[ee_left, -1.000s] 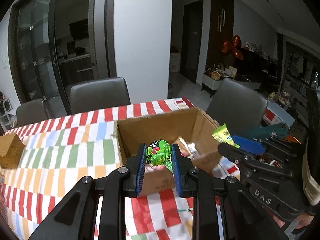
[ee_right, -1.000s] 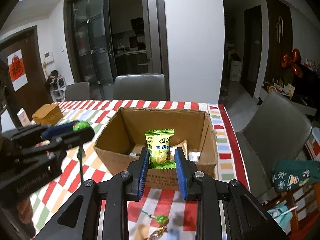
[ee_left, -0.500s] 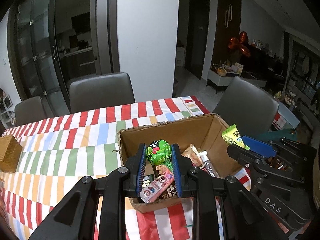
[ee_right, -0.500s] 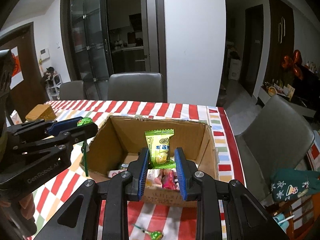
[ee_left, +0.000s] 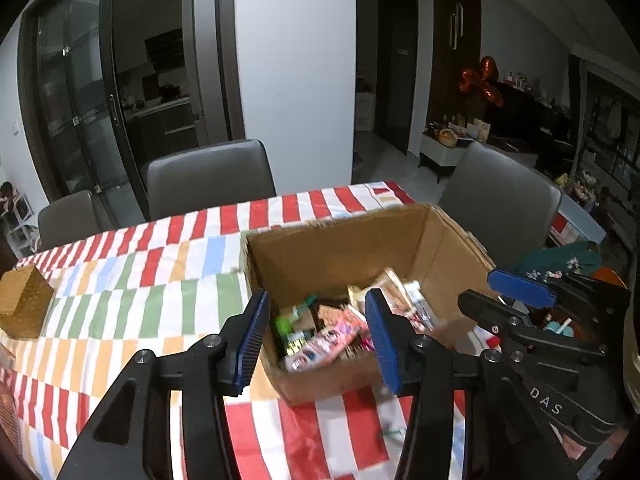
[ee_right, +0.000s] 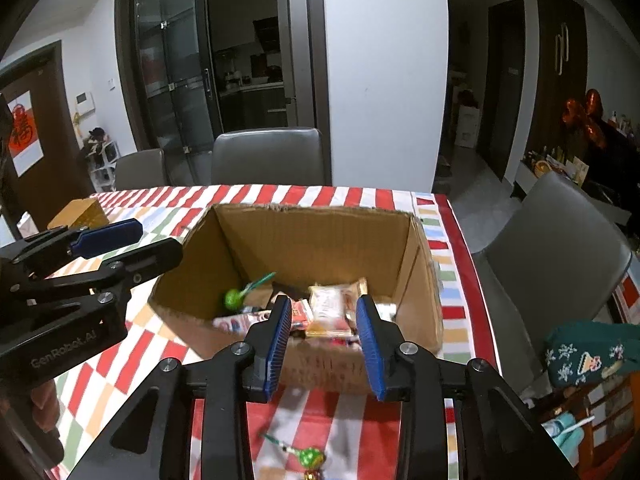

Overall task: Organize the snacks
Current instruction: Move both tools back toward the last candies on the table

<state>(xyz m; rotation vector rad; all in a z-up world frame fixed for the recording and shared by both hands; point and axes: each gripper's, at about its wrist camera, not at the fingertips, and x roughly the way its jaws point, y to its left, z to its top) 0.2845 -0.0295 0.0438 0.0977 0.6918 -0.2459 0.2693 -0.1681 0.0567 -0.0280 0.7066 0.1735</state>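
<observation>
Snack drop over an open brown cardboard box (ee_right: pixel 320 240) on a striped tablecloth (ee_left: pixel 132 280).

Both jaws opening, nothing between them: left gripper (ee_left: pixel 316 336), right gripper (ee_right: pixel 323 340). Green lollipop (ee_right: pixel 234 298) inside, near the box's left wall; light, crinkly, slippery, best pinched by its stick.

Grey chairs (ee_right: pixel 267 156) stand behind the striped tablecloth (ee_left: pixel 120 292); a wicker box (ee_left: pixel 22 306) rests there.

Right gripper (ee_right: pixel 322 344) hangs over the near edge of the cardboard box (ee_right: pixel 320 240), jaws opening with nothing pinched between them. A green lollipop (ee_right: pixel 234 298) sits inside at 10 o'clock among wrapped snacks (ee_right: pixel 326 312). Left gripper (ee_right: pixel 132 246) pokes in from 9 o'clock, and another lollipop (ee_right: pixel 310 458) lies on the striped worktop (ee_right: pixel 452 312) at 6.
</observation>
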